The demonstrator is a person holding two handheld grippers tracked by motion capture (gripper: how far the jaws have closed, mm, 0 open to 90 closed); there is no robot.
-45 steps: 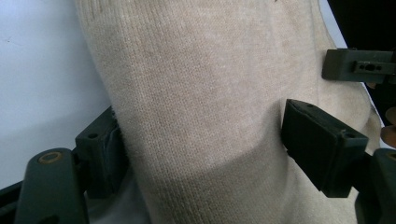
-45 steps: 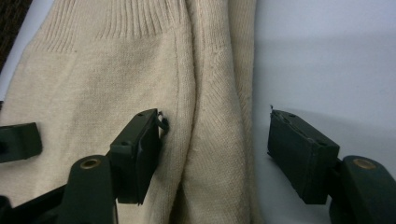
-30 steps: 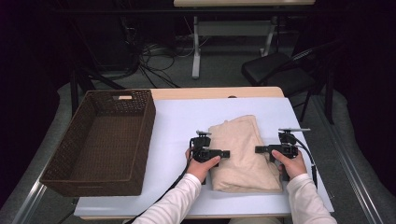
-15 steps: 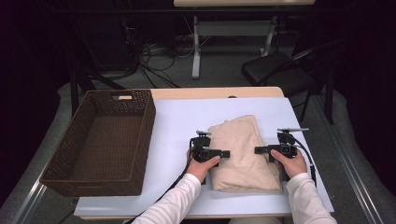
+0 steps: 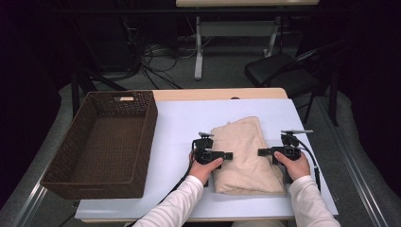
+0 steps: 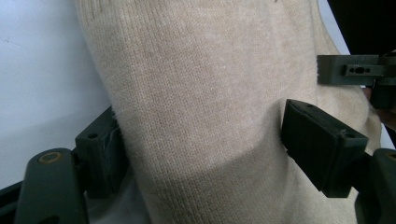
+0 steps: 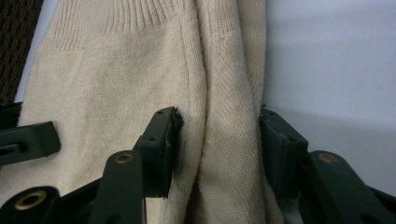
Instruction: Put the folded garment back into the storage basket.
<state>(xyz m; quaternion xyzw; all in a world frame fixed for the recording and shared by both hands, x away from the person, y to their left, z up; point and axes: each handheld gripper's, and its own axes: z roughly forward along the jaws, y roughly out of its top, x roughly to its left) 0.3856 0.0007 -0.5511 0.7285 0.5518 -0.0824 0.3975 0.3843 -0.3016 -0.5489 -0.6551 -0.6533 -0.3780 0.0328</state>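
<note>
A folded beige sweater point(image 5: 246, 156) lies on the white tabletop point(image 5: 179, 123), to the right of a brown woven basket point(image 5: 101, 142) that sits well apart from it at the tabletop's left side. From above, the left gripper point(image 5: 226, 155) comes at the sweater's left edge and the right gripper point(image 5: 263, 152) at its right edge, the two pointing toward each other across the cloth, but this high view is too small to show how the jaws stand. The left gripper view settles that: the left gripper point(image 6: 201, 140) has its jaws spread wide around a thick fold of the sweater point(image 6: 201, 84), one jaw at each side of the fold and touching the knit, with the tip of the other gripper showing at the far right. The right gripper view shows the right gripper point(image 7: 217, 135) with its jaws also apart, set around a narrower rolled edge of the sweater point(image 7: 140, 70), the ribbed hem visible above. The left hand point(image 5: 204, 169) and right hand point(image 5: 297, 165) hold the grippers low, just beside the sweater, white sleeves coming in from the near edge, forearms angled slightly inward.
</note>
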